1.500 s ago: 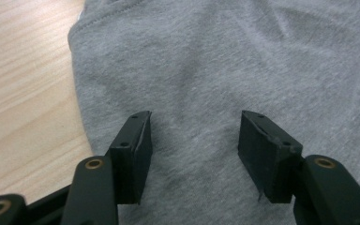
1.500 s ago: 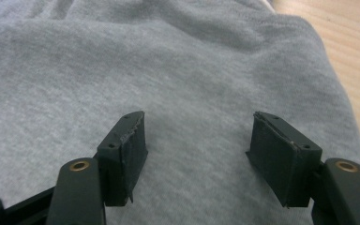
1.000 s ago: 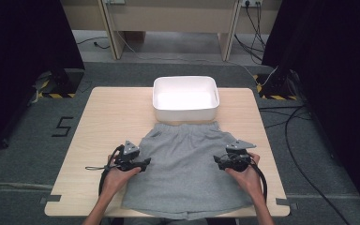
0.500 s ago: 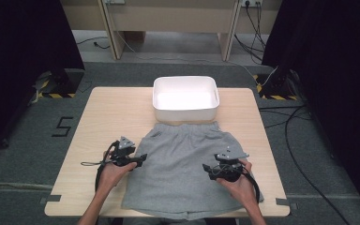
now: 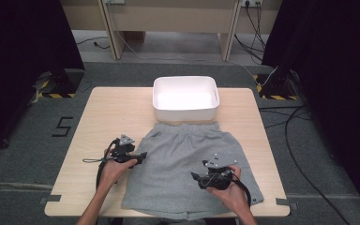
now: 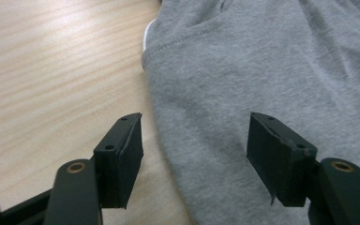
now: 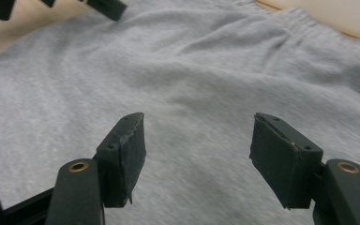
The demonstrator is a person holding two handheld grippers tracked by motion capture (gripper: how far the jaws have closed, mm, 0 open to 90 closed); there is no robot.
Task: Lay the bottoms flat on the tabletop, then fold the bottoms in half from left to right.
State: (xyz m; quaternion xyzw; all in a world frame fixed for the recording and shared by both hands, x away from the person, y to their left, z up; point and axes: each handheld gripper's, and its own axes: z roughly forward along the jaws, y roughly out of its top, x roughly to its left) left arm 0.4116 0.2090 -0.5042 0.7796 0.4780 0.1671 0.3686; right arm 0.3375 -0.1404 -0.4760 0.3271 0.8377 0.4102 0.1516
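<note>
Grey shorts [image 5: 190, 168] are lying flat on the wooden table [image 5: 112, 112], covering the middle of its near half and reaching down to the near edge. A white tub [image 5: 185, 99] is sitting at the middle of the far edge, and the waistband of the shorts is lying just beside its near wall, maybe touching; can't tell. The long axis of the shorts is running far to near: waistband pointing at the tub, leg hems pointing at the person. Bare table is showing left and right of the cloth. The left gripper [image 5: 139, 157] is hovering at the left side seam of the shorts, jaws pointing right across the edge of the cloth; the left gripper view is showing one pad [image 6: 122, 159] over bare wood and the other over grey fabric, seam running between them. Its jaws have just been opening wider and are standing well apart, pads not pressing the cloth. The right gripper [image 5: 196, 177] is sitting over the right leg of the shorts, near the table's near edge, jaws pointing left toward the other gripper. Its jaws are also standing wide apart with only flat fabric beneath them, nothing clamped. Nothing is lying on the cloth between the two grippers; cables are trailing back from each toward the person's hands.
</note>
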